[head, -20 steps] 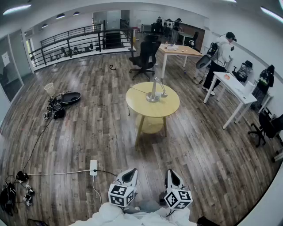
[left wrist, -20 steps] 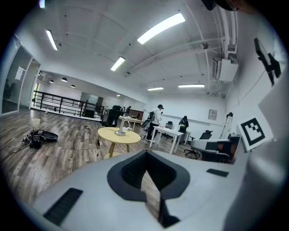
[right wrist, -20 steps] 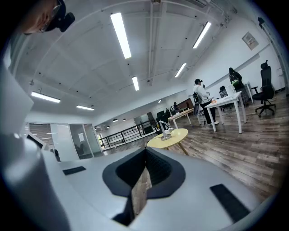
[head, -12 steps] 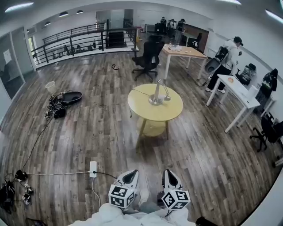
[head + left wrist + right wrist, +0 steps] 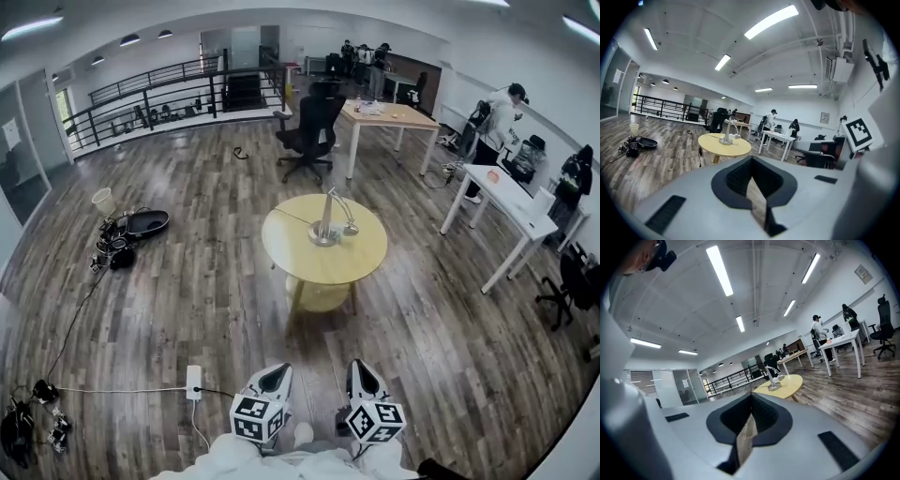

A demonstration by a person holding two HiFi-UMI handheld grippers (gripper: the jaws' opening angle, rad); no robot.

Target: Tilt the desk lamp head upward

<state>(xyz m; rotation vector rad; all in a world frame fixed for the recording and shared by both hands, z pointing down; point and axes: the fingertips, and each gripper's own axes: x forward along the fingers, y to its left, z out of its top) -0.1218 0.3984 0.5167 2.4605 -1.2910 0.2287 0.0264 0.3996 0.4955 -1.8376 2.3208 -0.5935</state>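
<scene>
**Lamp** (image 5: 327, 216): silver, on a round base. It stands upright near the middle of the counter, at the centre of the head view. Its arm bends over at the top and the head hangs down to the right, low over the counter top. It is small and distant in both claw views (image 5: 727, 136) (image 5: 774, 380).

**Counter** (image 5: 281, 255): round with a yellow top, on the wood floor (image 5: 187, 281). It shows left of centre in the left claw view (image 5: 712, 143) and right of centre in the right claw view (image 5: 791, 382). A thin cable (image 5: 289, 215) runs across its top from the lamp toward the left rim.

**Left claw** (image 5: 273, 374) (image 5: 752, 172): bottom centre of the head view, well apart from the counter. Jaws are together with nothing between them.

**Right claw** (image 5: 364, 373) (image 5: 750, 414): just right of the left claw, level with it. Jaws are together and empty.

**Chair** (image 5: 310, 131): black, on castors, above the counter in the frame.

**Desk** (image 5: 390, 114): wood top, upper right.

**White desk** (image 5: 507, 194): right edge. A person (image 5: 498, 119) stands just above it.

**Power strip** (image 5: 193, 381): white, on the floor at lower left of the claws.
</scene>
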